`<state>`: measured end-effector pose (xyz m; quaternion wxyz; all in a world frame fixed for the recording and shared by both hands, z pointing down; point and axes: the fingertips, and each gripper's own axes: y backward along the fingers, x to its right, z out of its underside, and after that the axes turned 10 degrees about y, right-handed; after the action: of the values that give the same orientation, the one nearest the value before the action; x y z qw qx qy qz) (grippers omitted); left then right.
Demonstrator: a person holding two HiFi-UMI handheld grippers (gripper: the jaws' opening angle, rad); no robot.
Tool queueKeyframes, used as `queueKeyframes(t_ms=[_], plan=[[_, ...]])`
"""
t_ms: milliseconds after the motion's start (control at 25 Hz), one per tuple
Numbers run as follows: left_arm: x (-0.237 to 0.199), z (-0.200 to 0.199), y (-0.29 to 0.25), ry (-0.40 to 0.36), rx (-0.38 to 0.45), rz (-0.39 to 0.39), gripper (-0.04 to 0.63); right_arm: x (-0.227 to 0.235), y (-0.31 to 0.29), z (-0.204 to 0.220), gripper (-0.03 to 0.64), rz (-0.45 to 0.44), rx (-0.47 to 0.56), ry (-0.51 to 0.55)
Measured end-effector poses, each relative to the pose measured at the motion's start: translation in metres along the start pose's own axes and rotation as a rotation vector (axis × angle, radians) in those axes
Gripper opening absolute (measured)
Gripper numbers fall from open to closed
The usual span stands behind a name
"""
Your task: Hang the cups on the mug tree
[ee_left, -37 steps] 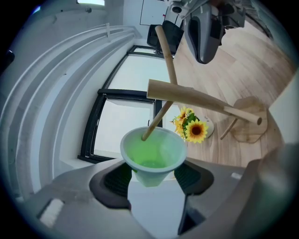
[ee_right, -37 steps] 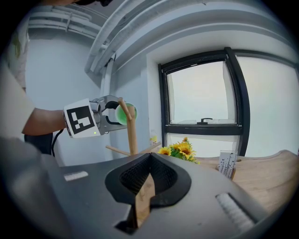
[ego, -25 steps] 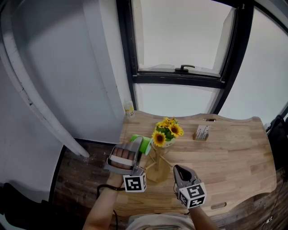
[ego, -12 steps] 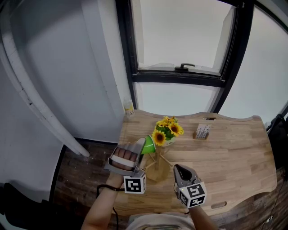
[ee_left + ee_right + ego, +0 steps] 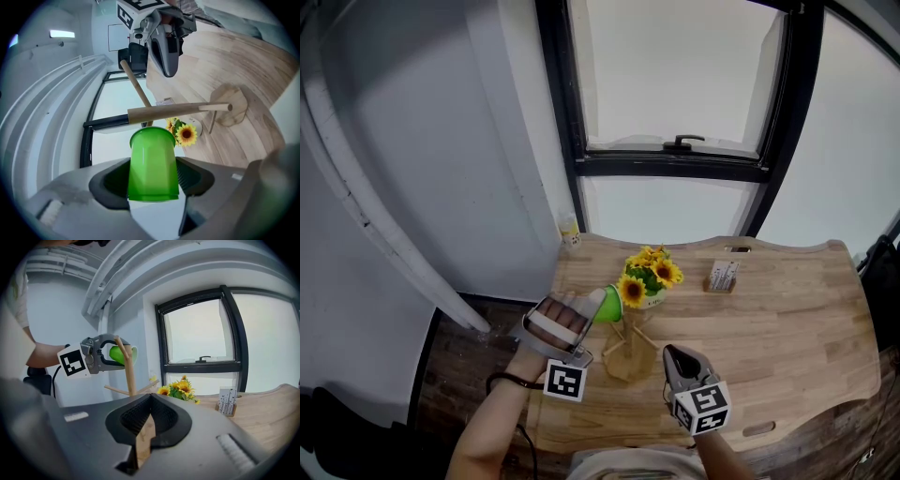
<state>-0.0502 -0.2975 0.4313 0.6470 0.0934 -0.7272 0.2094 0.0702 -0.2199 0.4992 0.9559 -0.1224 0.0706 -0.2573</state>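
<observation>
My left gripper (image 5: 598,311) is shut on a green cup (image 5: 609,303), pads pressing on its sides. The cup's open mouth points at the wooden mug tree (image 5: 628,349), close to its top. In the left gripper view the cup (image 5: 153,164) sits between the jaws with the tree's pole (image 5: 178,110) just beyond its rim. From the right gripper view, the cup (image 5: 123,354) is beside an upper peg (image 5: 120,344). My right gripper (image 5: 678,360) is shut and empty, low at the tree's right. No cup is on the tree.
A pot of sunflowers (image 5: 649,275) stands right behind the tree. A small card holder (image 5: 722,276) is further right on the wooden table (image 5: 797,328). The table's left edge (image 5: 546,309) drops to the floor beneath my left hand. A window (image 5: 684,141) is behind.
The left gripper has turned the green cup so its mouth faces the tree and carried it right toward the tree's top. The hand has swung left. The right gripper has stayed put.
</observation>
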Motion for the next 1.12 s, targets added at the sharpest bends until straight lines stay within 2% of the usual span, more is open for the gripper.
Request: queueKeyframes(t_ms=[520, 920, 1120], plan=[[0.006, -0.004, -0.010, 0.058, 0.089, 0.100, 0.286, 0.008, 0.003, 0.002, 0.000, 0.022, -0.002, -0.011], [0.012, -0.006, -0.016, 0.070, 0.125, 0.136, 0.287, 0.013, 0.000, 0.005, 0.000, 0.027, -0.011, -0.017], [0.012, -0.015, -0.018, 0.038, 0.144, 0.143, 0.287, 0.016, -0.001, 0.006, 0.000, 0.029, -0.011, -0.022]])
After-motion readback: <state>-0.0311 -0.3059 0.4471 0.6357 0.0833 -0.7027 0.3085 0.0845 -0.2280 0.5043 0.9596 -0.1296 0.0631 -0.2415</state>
